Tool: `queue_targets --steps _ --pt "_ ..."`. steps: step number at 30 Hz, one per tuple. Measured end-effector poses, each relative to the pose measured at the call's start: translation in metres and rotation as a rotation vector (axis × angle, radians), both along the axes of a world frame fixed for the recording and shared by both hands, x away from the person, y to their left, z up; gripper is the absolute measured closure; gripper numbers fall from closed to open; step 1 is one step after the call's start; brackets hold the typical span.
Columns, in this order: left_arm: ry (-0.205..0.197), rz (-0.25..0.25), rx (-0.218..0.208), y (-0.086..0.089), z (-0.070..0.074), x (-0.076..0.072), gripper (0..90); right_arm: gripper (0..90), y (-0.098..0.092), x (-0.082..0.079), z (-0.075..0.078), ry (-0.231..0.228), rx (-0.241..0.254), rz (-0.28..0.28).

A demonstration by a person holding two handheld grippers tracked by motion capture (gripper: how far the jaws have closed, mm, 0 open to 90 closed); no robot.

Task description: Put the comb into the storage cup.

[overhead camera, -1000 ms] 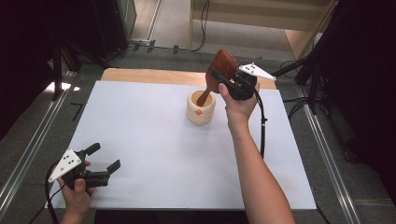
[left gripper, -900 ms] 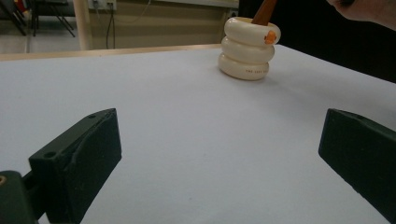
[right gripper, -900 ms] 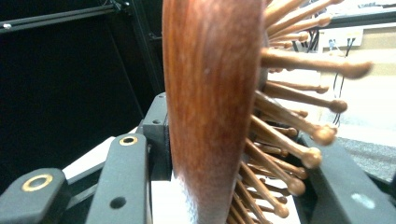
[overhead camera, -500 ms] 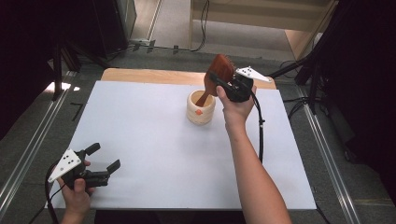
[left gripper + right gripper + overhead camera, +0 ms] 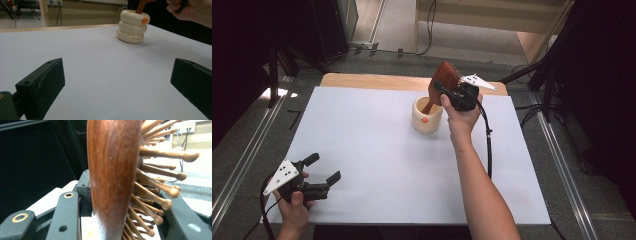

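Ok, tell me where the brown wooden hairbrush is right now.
In the high view the brown wooden hairbrush is at the table's far side, right of centre, clamped in the right gripper, its handle slanting down into the cream ringed cup.

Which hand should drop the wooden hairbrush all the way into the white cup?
The right. Its hand-held gripper already clamps the hairbrush, handle tip inside the cup. The left hand-held gripper sits open, far off at the table's near edge.
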State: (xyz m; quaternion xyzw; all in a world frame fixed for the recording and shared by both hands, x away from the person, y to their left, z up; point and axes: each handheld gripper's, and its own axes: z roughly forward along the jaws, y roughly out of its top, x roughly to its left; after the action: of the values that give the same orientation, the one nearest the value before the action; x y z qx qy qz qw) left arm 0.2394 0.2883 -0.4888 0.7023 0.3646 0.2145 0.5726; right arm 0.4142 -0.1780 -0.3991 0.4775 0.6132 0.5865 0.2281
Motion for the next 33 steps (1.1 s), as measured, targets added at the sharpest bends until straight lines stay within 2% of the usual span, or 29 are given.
queue_targets --steps 22,33 --pt "-0.001 -0.001 0.000 0.000 0.000 0.000 0.0 53.1 0.003 0.006 -0.026 0.060 0.016 -0.021" --pt "-0.001 -0.002 0.002 0.000 0.000 0.000 0.0 52.8 0.000 0.007 -0.032 0.071 0.069 -0.032"
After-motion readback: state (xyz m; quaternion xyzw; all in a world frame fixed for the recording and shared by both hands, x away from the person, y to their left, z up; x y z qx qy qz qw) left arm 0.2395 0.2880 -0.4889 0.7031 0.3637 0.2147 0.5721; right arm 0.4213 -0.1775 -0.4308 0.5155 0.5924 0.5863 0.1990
